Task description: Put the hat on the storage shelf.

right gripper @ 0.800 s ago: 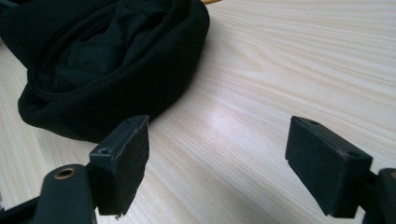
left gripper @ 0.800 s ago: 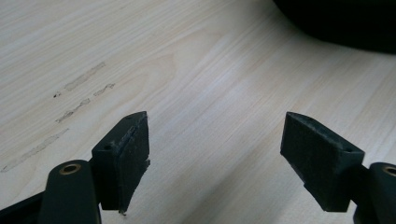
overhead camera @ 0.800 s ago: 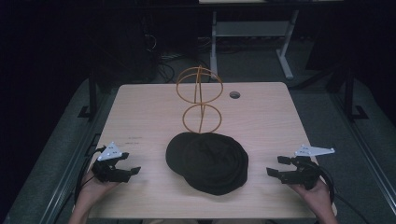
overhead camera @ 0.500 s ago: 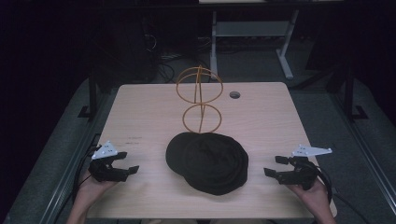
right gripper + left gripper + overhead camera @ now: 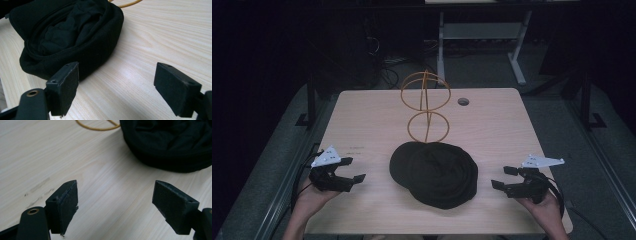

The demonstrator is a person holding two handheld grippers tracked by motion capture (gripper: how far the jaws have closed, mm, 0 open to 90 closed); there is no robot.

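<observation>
I held my left claw [image 5: 354,170] low over the table [image 5: 362,115] at its near left edge, jaws spread wide with nothing between them, pointed toward the cap [image 5: 434,172]. My right claw [image 5: 502,177] mirrored it at the near right edge, also wide open and empty, also aimed inward. Both stood well apart from the cap, one on either side, which I judged to be a ready stance: with the jaws open, each could close on the soft rim from its own side.

The cap lay in the middle of the near half of the table, crown down, so its hollow faced up. In the right gripper view its bunched lining [image 5: 67,30] showed inside the rim, and the thick edge nearest my jaw looked like the easiest place to pinch. In the left gripper view the cap's [image 5: 170,142] rounded side sat ahead and to the right of my open jaws.

Just behind the cap stood the wire stand [image 5: 426,107], its base ring touching or nearly touching the cap's far edge. I took that to be where the cap belonged, so a lift up and back seemed called for.
</observation>
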